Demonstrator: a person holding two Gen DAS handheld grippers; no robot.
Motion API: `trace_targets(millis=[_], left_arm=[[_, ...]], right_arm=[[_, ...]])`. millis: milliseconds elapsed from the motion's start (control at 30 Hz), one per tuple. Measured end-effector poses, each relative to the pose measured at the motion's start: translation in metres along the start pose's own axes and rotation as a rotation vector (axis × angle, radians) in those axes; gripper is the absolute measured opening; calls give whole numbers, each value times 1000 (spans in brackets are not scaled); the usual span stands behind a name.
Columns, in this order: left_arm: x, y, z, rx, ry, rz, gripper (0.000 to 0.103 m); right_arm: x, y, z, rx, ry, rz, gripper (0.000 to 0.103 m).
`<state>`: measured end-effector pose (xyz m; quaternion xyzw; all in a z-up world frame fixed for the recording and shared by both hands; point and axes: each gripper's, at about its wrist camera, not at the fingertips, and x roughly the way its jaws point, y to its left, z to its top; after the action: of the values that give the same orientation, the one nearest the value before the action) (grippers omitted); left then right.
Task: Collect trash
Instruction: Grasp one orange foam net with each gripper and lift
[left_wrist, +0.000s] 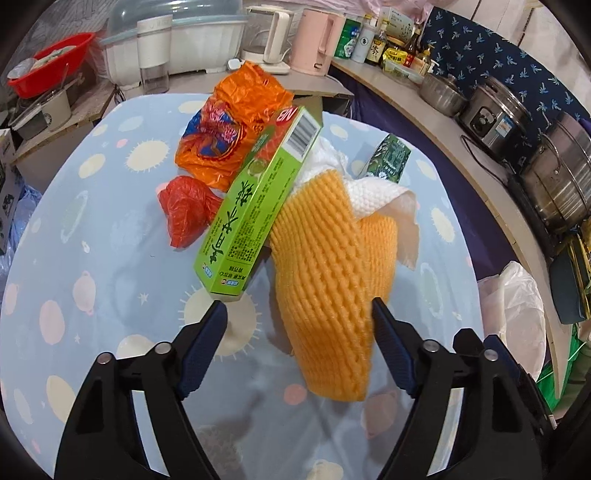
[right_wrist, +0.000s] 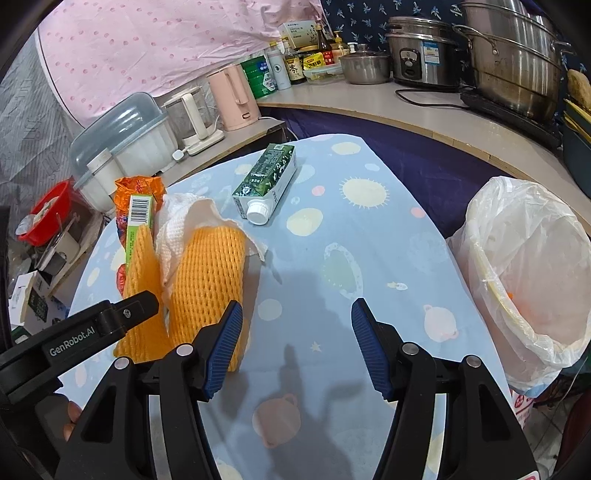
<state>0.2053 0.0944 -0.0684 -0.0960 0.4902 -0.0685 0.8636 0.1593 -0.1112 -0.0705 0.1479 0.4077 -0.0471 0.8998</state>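
trash still lying on table (right_wrist: 369, 229): orange foam net (left_wrist: 325, 266), green box (left_wrist: 255, 206), tissue (left_wrist: 373, 195), orange wrapper (left_wrist: 229, 125), red bag (left_wrist: 188, 210), carton (right_wrist: 267, 181). lined bin (right_wrist: 532, 280) sitting nearly empty. left gripper (left_wrist: 299, 310) straddling foam net, jaws wide, not pinching. right gripper (right_wrist: 295, 314) hovering wide, holding nothing.

The left tool (left_wrist: 297, 308) tilts steeply downward with its blue-padded fingers (left_wrist: 201, 350) spread apart, pressing on nothing. The right tool (right_wrist: 295, 310) also angles down, its fingers (right_wrist: 371, 349) parted with nothing between them. Fingertips of the person's hand (right_wrist: 71, 417) show behind the left tool's black frame.
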Motion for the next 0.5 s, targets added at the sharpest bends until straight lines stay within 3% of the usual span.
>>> trace_targets(millis=[133, 267, 400, 500], left_arm=[[4, 12, 0, -12, 24, -9, 57], [4, 21, -3, -6, 40, -12, 31], [3, 30, -6, -4, 47, -5, 18], [1, 39, -8, -13, 50, -1, 16]], right_arm=[[11, 7, 0, -6, 21, 13, 60], [22, 19, 0, -20, 42, 45, 60], [34, 35, 0, -43, 56, 72, 60], [42, 45, -2, -52, 70, 90, 60]])
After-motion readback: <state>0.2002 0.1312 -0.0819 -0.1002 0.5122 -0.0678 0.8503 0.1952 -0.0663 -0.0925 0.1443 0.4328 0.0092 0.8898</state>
